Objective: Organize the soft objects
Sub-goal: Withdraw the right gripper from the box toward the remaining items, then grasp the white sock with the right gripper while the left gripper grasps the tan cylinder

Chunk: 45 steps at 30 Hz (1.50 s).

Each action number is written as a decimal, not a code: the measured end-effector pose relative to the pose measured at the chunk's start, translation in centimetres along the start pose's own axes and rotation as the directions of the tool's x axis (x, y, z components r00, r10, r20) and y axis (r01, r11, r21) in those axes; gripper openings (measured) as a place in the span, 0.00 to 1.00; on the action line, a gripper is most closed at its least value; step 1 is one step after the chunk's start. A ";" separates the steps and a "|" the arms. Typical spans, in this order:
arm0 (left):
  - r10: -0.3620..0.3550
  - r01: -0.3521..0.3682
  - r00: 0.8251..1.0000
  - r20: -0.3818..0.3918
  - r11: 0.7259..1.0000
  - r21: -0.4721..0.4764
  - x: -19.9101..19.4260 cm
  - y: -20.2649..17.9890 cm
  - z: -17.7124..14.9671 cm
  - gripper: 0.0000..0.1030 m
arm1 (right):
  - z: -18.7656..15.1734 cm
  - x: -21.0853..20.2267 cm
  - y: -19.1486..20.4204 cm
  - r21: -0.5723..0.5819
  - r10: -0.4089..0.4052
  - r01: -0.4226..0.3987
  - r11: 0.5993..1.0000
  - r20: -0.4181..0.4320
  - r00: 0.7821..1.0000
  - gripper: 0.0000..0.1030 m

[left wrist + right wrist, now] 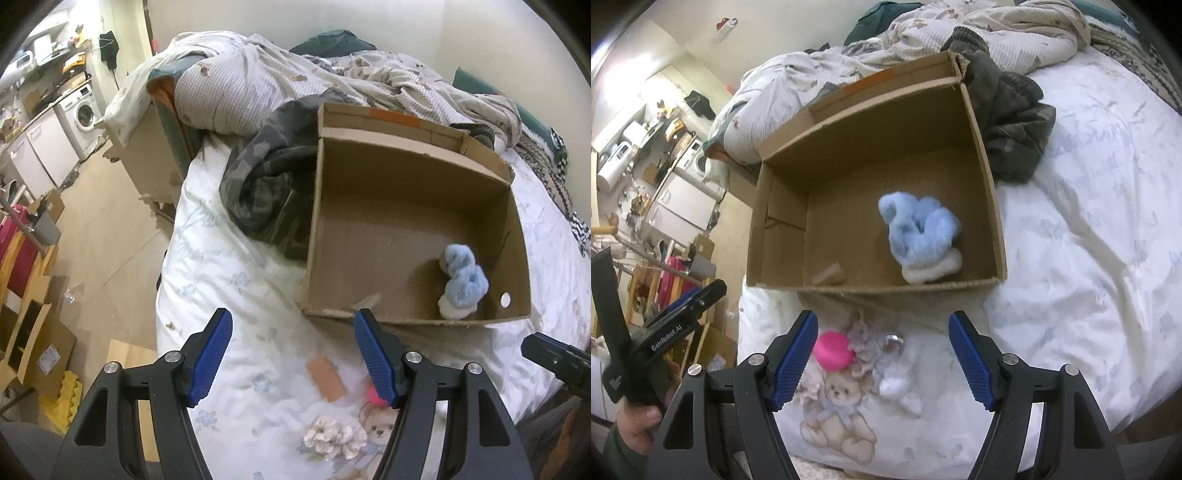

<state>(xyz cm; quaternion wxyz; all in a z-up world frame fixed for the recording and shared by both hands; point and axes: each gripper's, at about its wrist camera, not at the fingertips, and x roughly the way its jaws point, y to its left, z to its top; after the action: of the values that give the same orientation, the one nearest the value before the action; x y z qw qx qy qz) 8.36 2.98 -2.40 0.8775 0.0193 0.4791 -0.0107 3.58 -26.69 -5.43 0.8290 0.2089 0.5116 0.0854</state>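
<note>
Hovering over the bed (1089, 258), both grippers, left (293, 356) and right (882, 356), gaped empty; the cardboard box (982, 147) at twelve o'clock held a blue fluffy toy (919, 229).

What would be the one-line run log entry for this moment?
left gripper: open, empty | right gripper: open, empty | cardboard box: holds blue plush | pink ball: on bed
</note>
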 end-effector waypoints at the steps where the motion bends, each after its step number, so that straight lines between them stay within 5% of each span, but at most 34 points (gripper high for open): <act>1: 0.005 -0.005 1.000 -0.004 1.000 0.001 0.0 0.2 -0.2 0.64 | -0.2 0.0 -0.1 0.001 -0.001 0.001 1.000 -0.006 1.000 0.75; 18: 0.014 -0.037 0.986 -0.166 0.990 -0.136 3.1 4.1 -2.1 0.64 | -1.5 2.1 -0.8 0.036 -0.024 0.029 0.999 -0.126 0.992 0.75; 27: -0.125 0.051 0.932 -0.339 0.975 -0.217 7.8 3.7 -3.3 0.63 | -1.5 3.7 -0.9 0.055 -0.033 0.043 0.998 -0.173 0.984 0.75; 33: -0.162 0.087 0.892 -0.422 0.978 -0.191 11.1 0.9 -4.0 0.51 | -1.6 4.9 -1.6 0.080 -0.047 0.066 0.995 -0.217 0.975 0.75; 38: -0.153 0.081 0.877 -0.456 0.981 -0.174 13.3 -0.3 -4.1 0.48 | -2.3 6.7 -1.5 0.050 -0.073 0.091 0.995 -0.290 0.954 0.75; 45: -0.135 0.081 0.871 -0.472 0.988 -0.132 14.2 -1.2 -3.7 0.13 | -3.3 10.3 0.5 -0.049 -0.099 0.087 0.995 -0.375 0.922 0.75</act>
<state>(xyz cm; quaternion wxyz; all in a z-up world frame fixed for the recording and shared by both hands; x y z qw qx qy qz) 12.88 1.94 -16.43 0.7292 -0.0531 0.6816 -0.0286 5.46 -21.71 -14.85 0.7217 0.1511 0.6692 0.0927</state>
